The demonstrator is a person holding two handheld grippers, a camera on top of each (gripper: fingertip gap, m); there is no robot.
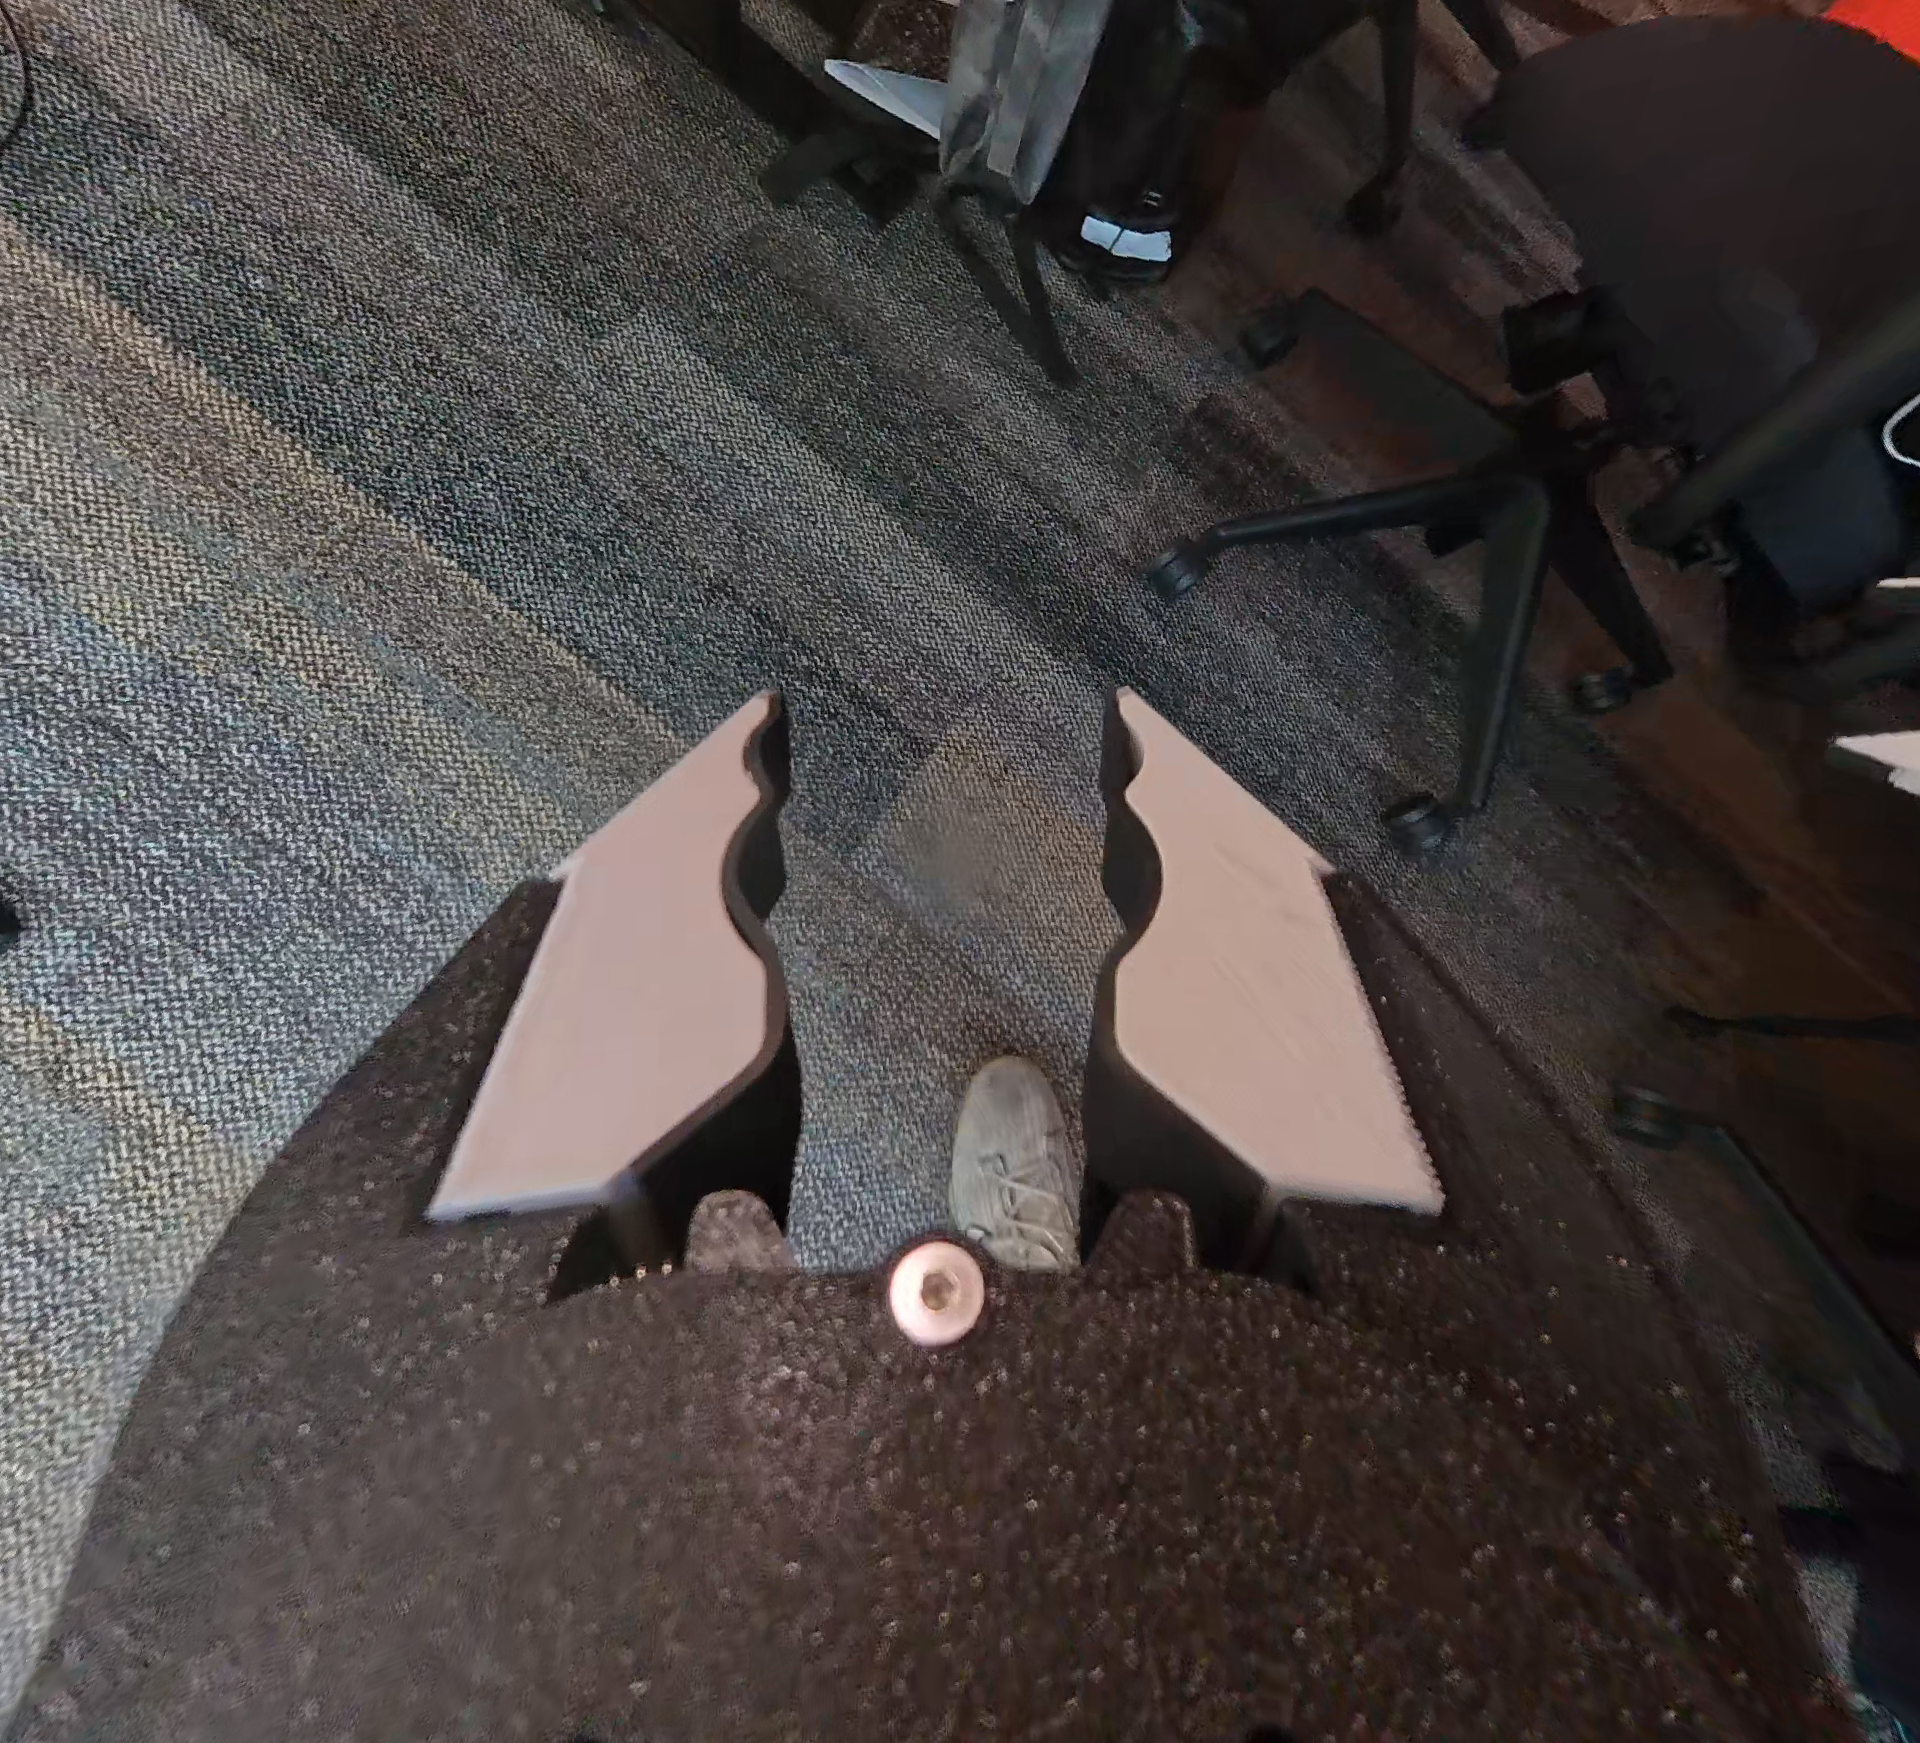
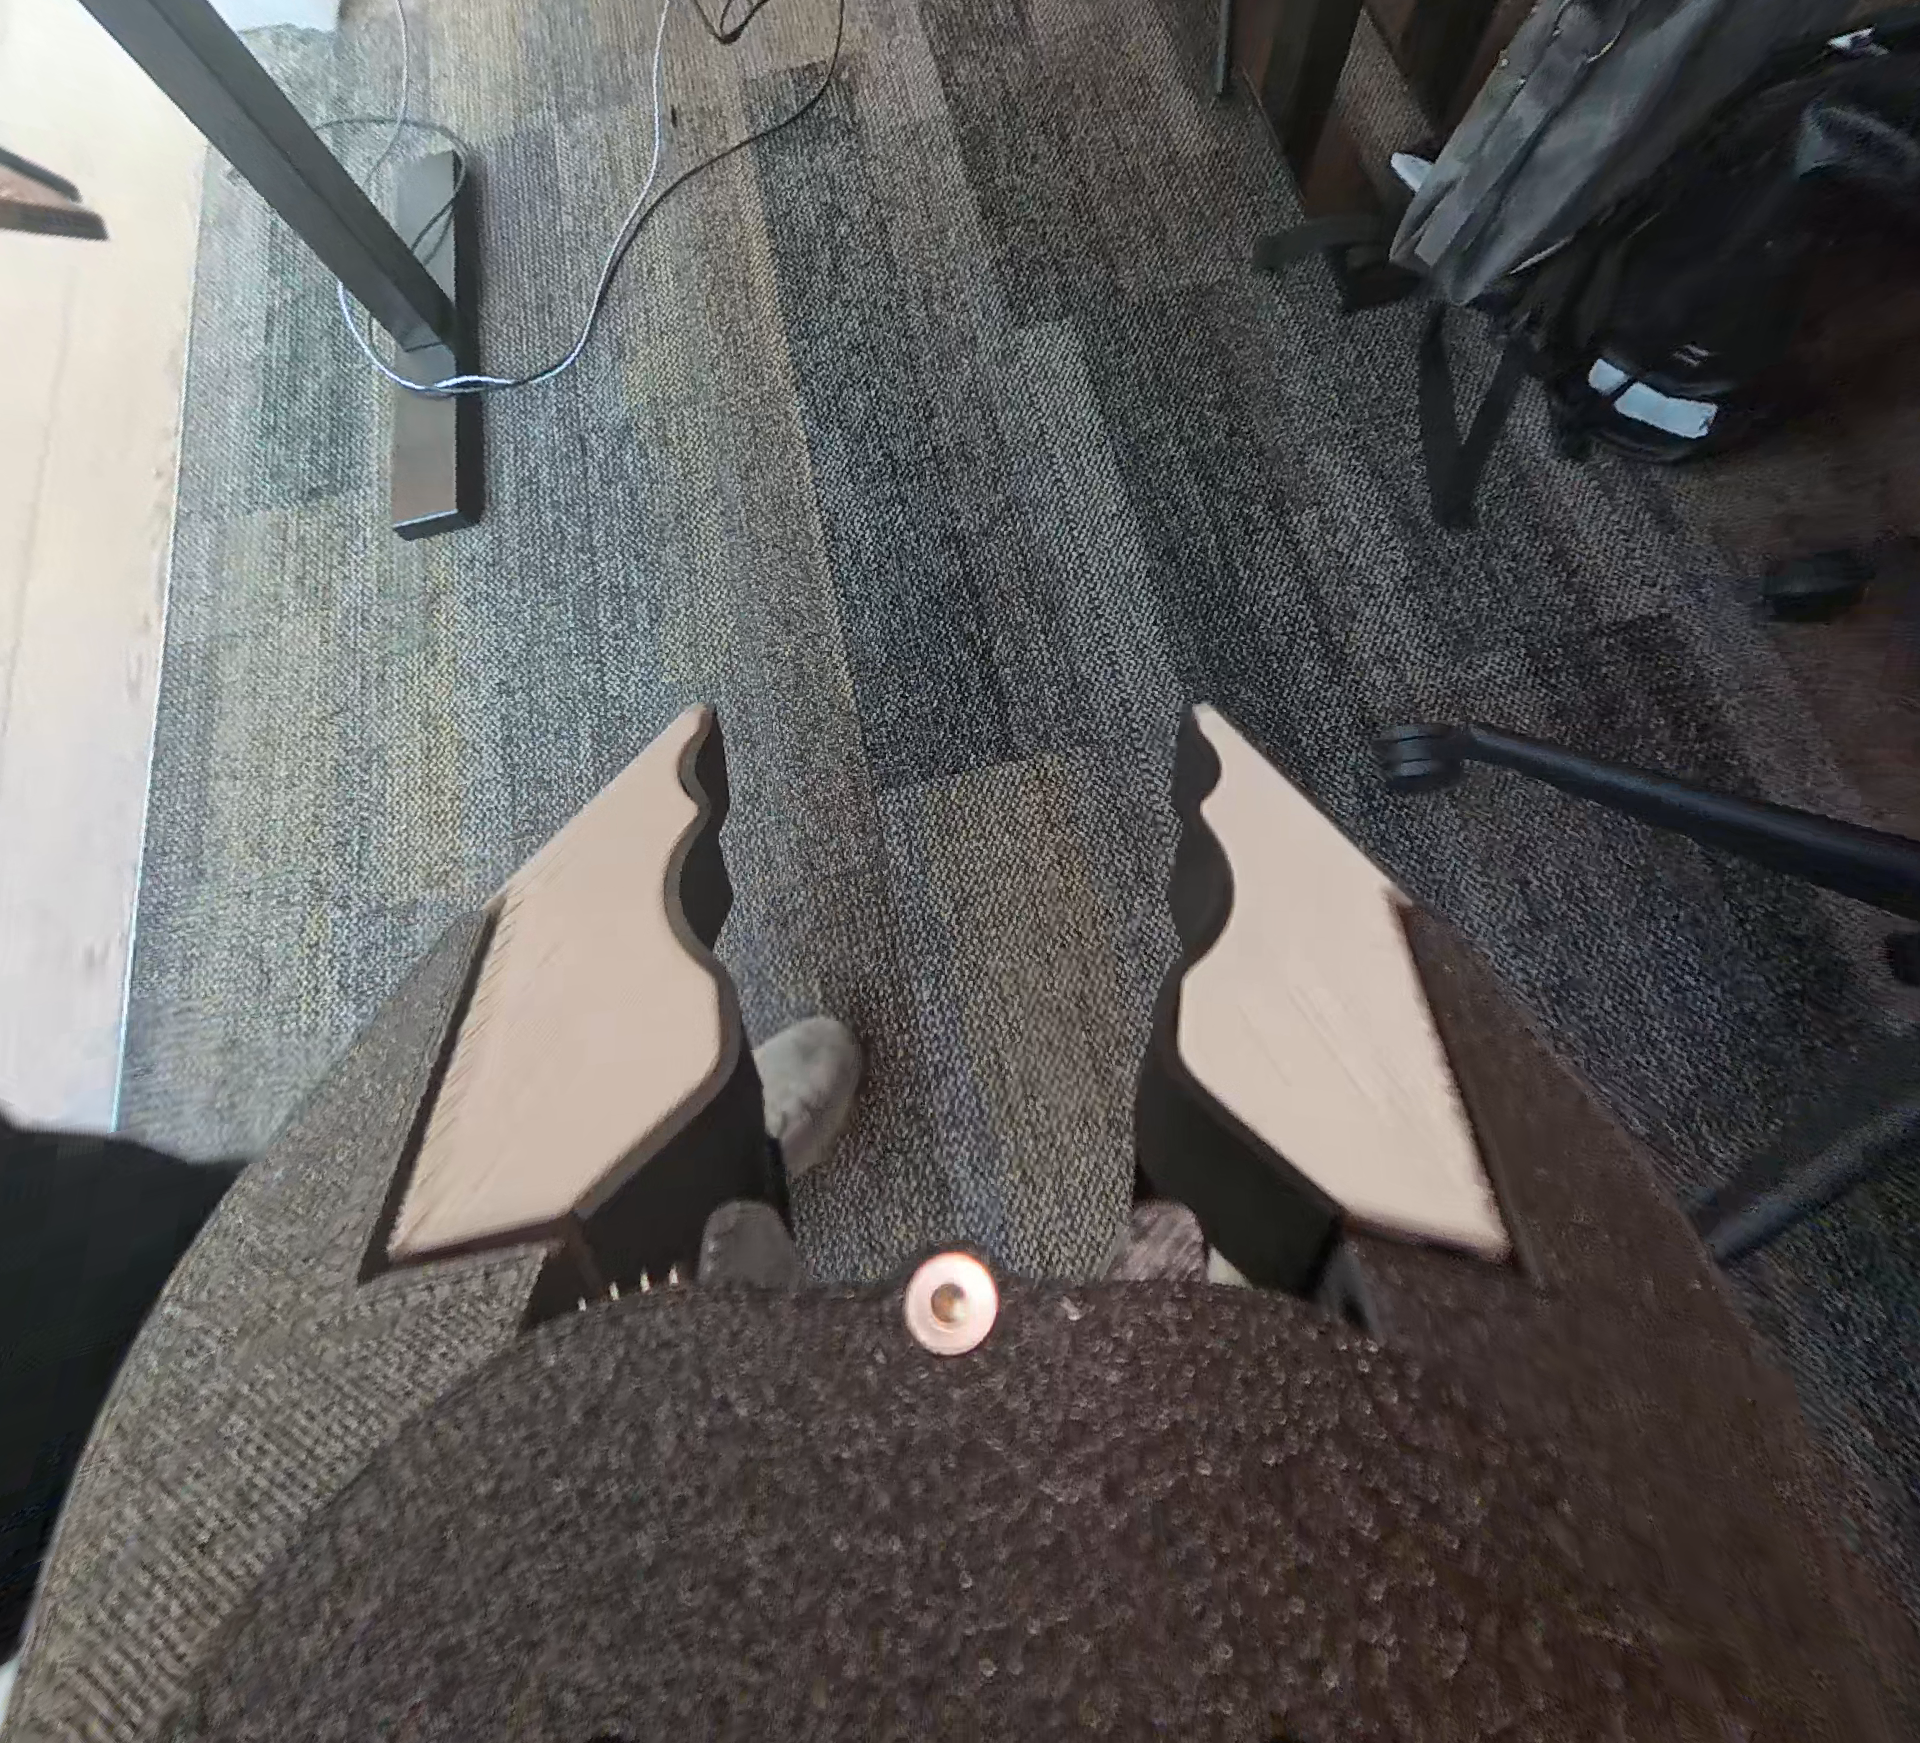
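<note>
Pointing down at the carpet (image 1: 436, 405), the left claw (image 1: 940, 758) hangs with its two fingers well apart and nothing between them. It holds nothing and touches nothing; nearest to it, low in the frame between the finger bases, is one pale laced shoe (image 1: 1016, 1163), with the dark toe of a second just left of it. That suggests the person simply stands with the tool lowered.

At the upper right of the left wrist view stands an office chair (image 1: 1683, 259) on castors, of which about five show. At top centre a grey bag (image 1: 1023, 10) leans among dark furniture legs — presumably parked there out of the walkway.

The right claw (image 2: 951, 763) is likewise spread wide and empty, aimed at the same floor. Low in the frame between its fingers sits one grey shoe toe (image 2: 816, 1085); further grey shapes by the finger bases are too hidden to name. At the upper left a black counter leg (image 2: 239, 104) slants down to its flat foot, and several cables (image 2: 665, 166) — black and white, too tangled to count — trail past it across the carpet. One chair spoke with a castor (image 2: 1413, 756) reaches in from the right.
</note>
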